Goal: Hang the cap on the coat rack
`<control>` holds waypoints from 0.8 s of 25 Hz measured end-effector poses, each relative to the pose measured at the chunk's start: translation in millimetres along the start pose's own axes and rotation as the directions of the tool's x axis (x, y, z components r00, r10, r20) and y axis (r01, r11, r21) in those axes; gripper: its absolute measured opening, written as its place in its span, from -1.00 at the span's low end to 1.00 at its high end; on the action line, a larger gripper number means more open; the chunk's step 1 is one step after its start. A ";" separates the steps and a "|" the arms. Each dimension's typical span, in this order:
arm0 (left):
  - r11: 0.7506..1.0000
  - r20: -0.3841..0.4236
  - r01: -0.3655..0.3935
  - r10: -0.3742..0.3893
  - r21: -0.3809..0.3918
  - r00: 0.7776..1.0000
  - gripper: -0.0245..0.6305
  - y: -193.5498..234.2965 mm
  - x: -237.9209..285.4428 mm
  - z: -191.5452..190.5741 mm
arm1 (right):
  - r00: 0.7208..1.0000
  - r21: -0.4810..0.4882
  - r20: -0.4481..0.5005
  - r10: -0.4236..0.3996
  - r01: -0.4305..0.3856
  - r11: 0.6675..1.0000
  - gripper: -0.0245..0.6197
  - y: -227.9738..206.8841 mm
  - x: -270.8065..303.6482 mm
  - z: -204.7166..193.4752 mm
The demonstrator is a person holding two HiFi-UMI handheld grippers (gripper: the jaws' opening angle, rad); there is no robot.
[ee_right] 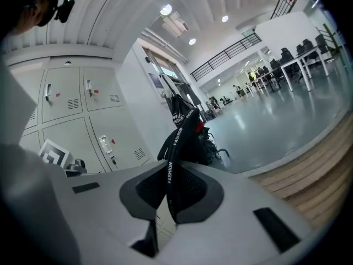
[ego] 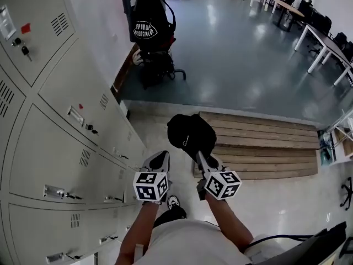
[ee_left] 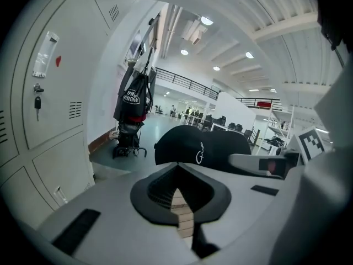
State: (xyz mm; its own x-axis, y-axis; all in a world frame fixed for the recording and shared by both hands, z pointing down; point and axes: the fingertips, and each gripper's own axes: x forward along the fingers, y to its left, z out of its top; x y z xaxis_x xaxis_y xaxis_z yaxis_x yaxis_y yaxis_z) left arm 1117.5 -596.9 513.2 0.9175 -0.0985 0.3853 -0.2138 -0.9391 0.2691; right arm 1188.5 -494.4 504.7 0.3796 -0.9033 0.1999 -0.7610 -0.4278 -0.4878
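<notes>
A black cap [ego: 188, 132] hangs in front of me, and my right gripper [ego: 199, 157] is shut on it. In the right gripper view its black strap [ee_right: 175, 142], printed FASHION, is pinched between the jaws of the right gripper [ee_right: 168, 197]. My left gripper [ego: 163, 155] sits just left of the cap, shut with nothing in it. In the left gripper view the cap [ee_left: 204, 148] shows beyond the shut left gripper [ee_left: 179, 195]. The coat rack [ego: 149, 24] stands far ahead by the wall with a black bag on it, and it also appears as the coat rack [ee_left: 132, 106] in that view.
Grey lockers [ego: 55, 120] line the left side, close to my left arm. A low wooden platform [ego: 265, 142] lies ahead on the right, with open blue-grey floor [ego: 237, 54] beyond it. Desks and chairs [ego: 325, 40] stand far right. A shelf [ego: 337, 142] is at the right edge.
</notes>
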 end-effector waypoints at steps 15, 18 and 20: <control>1.000 0.000 0.019 -0.019 0.007 1.000 -0.92 78.8 33.3 39.3 | 1.000 0.015 0.023 -0.006 0.005 1.000 -0.86 16.7 88.3 16.5; 1.000 0.006 0.027 -0.027 0.016 1.000 -0.92 89.4 38.2 48.0 | 1.000 0.016 0.029 -0.007 0.006 1.000 -0.86 20.1 101.7 19.0; 0.999 0.009 0.031 -0.031 0.017 0.999 -0.92 96.4 42.5 53.1 | 1.000 0.016 0.024 -0.007 0.007 1.000 -0.86 21.8 110.3 18.2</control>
State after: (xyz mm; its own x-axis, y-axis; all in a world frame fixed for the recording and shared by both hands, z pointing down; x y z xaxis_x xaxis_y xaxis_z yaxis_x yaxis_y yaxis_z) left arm 1153.7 -709.1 508.6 0.9267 -0.0721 0.3689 -0.1796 -0.9471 0.2660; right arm 1223.3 -602.7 500.7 0.3978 -0.8991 0.1827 -0.7501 -0.4334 -0.4996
